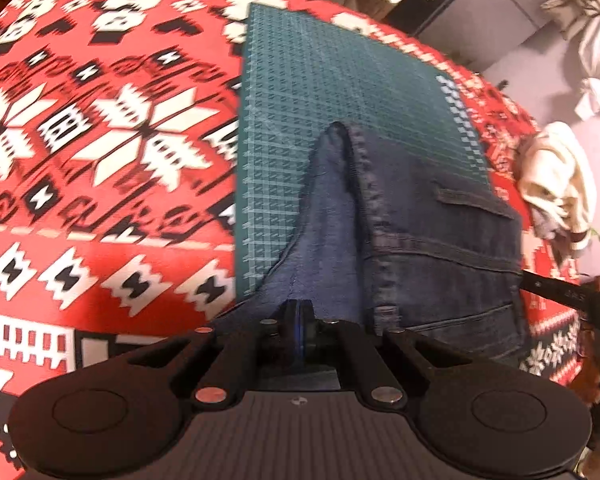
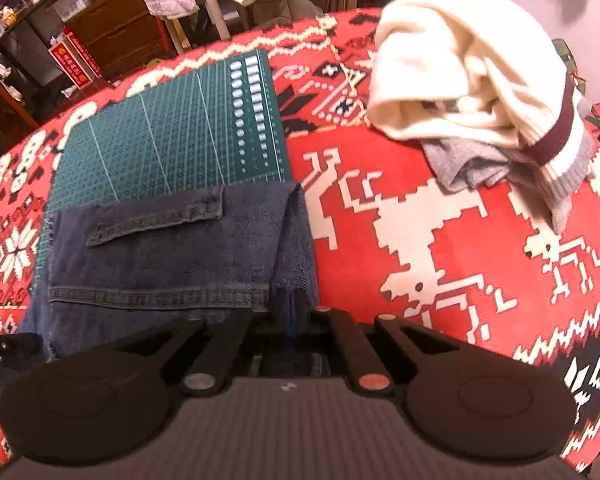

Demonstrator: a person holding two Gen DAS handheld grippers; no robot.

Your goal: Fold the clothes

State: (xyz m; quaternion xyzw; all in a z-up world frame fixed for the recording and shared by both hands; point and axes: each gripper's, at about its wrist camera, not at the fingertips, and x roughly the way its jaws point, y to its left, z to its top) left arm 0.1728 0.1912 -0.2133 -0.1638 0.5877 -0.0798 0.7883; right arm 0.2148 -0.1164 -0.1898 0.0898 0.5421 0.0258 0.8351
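Dark blue jeans (image 1: 428, 232) lie on a green cutting mat (image 1: 340, 80) that rests on a red patterned cloth. My left gripper (image 1: 300, 312) is shut on a raised fold of the denim at the garment's left edge. In the right wrist view the same jeans (image 2: 172, 248) show a back pocket flap, and my right gripper (image 2: 294, 308) is shut on the folded right corner of the denim. The tip of the right gripper shows as a black bar (image 1: 556, 288) at the right edge of the left wrist view.
A cream sweater (image 2: 472, 72) with a maroon band lies over a grey garment (image 2: 468, 164) at the back right of the red cloth (image 2: 420, 220). Shelves, boxes and hanging clothes crowd the room behind the table.
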